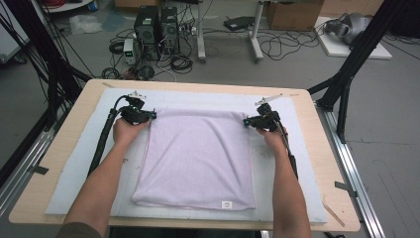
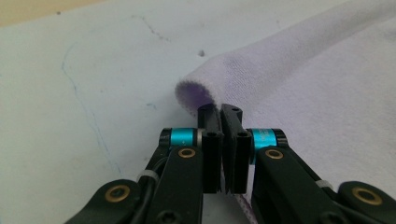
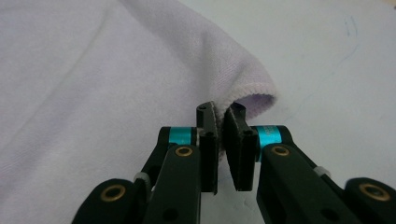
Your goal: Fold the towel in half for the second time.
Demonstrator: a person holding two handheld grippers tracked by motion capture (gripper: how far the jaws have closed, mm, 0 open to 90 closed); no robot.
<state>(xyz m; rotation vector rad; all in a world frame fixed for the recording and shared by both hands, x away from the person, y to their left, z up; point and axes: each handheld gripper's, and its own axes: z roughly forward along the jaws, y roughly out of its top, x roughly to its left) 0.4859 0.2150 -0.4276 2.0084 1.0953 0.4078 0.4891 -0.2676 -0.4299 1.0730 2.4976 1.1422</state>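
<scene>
Lilac towel lies flat mid-table on the pale mat. I have my left gripper pinched tight on its eleven o'clock corner and my right gripper on the one o'clock corner. Grasp looks done; folding toward six o'clock remains.

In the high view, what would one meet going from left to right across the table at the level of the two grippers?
Bare table edge → pale mat → left gripper → lilac towel → right gripper → mat again → bare table edge.
</scene>
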